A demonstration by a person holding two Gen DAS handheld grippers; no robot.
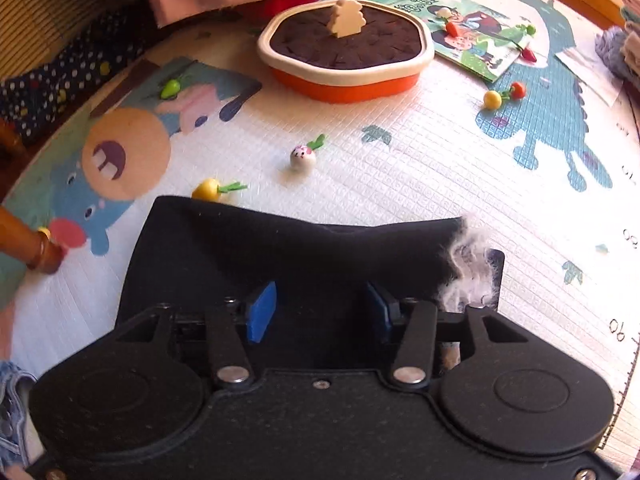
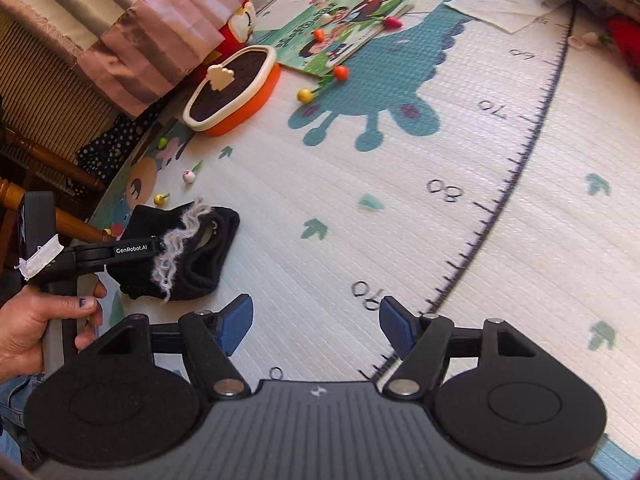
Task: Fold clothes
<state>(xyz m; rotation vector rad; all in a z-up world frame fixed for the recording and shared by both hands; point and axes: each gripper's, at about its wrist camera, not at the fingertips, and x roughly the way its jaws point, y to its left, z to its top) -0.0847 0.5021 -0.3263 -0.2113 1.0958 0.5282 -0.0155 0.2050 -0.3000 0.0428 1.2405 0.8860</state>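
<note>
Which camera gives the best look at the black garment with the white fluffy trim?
The right wrist view: the whole black garment lies on the mat, its outline clear. The left wrist view shows only its near part, partly hidden behind the left gripper.

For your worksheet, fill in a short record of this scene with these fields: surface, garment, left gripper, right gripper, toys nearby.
surface: white quilted play mat with cartoon prints and a printed ruler
garment: small black fabric garment with pale grey fuzzy trim, lying bunched on the mat
left gripper: left gripper over the garment, blue pads apart, black cloth between them, not pinched
right gripper: right gripper open, nothing between its pads, mat below
toys nearby: orange tray with dark brown top; white radish toy
</note>
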